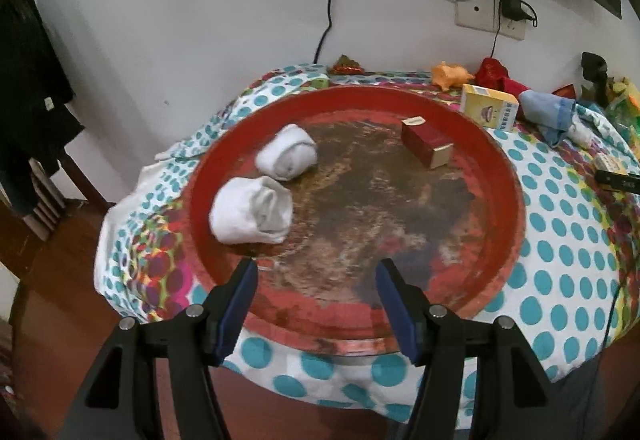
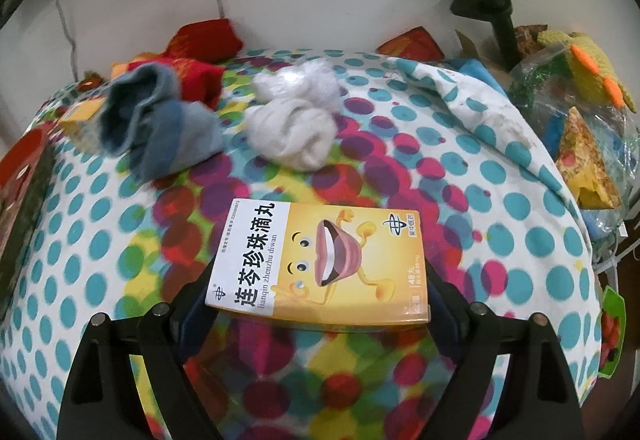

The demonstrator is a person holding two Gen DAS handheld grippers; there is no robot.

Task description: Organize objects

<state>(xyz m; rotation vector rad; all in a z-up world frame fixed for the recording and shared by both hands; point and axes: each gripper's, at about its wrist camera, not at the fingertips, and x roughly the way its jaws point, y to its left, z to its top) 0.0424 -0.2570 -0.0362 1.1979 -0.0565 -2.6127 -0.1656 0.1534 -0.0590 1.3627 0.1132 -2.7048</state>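
Two white sock rolls (image 1: 276,188) nr red tray (image 1: 504,176) left rim.

The yellow box (image 2: 320,260) reads "连芩珍珠滴丸", "lianqin zhenzhu diwan", "48丸".

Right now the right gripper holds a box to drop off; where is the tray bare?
Bare: centre and right of the round red tray, between two rolled white socks and the small red box. Crowded behind it.
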